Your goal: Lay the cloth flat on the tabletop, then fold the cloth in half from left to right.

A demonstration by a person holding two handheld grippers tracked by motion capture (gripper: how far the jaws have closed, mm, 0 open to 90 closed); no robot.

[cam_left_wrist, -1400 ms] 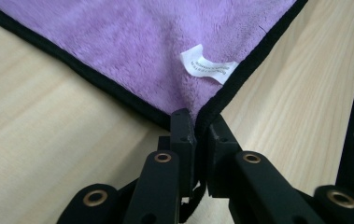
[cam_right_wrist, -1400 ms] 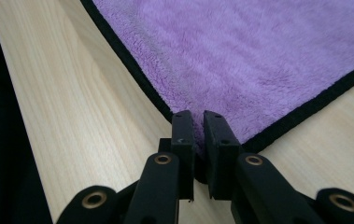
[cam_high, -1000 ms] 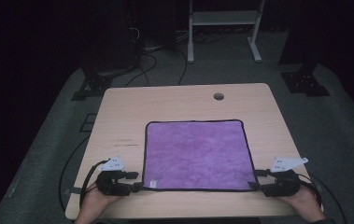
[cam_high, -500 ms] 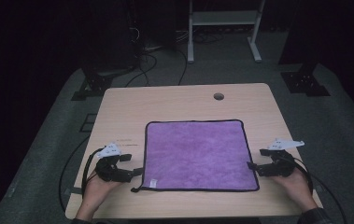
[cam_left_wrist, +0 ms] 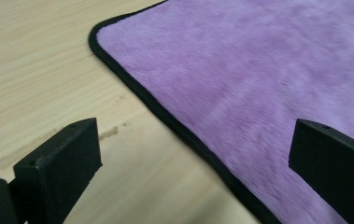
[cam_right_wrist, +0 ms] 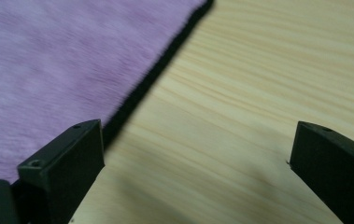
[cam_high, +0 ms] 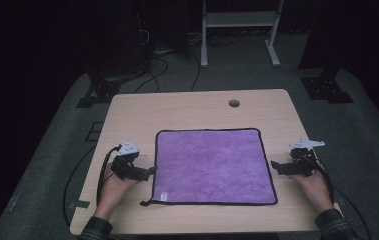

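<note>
Light wood-grain table, round cable hole near far edge. Purple cloth with black edging lies flat on it, between the two pairs of jaws; white label at near-left corner.

The cloth is plain purple with a soft, slightly mottled nap, edged all round by a narrow black binding; a small white label sits on its edge at about 7 o'clock. The table is pale beige wood with fine, straight grain lines and a small dark round hole at about 1 o'clock. The left gripper and the right gripper are matte black, each topped by a light grey plate. The floor is dull grey-green.
</note>
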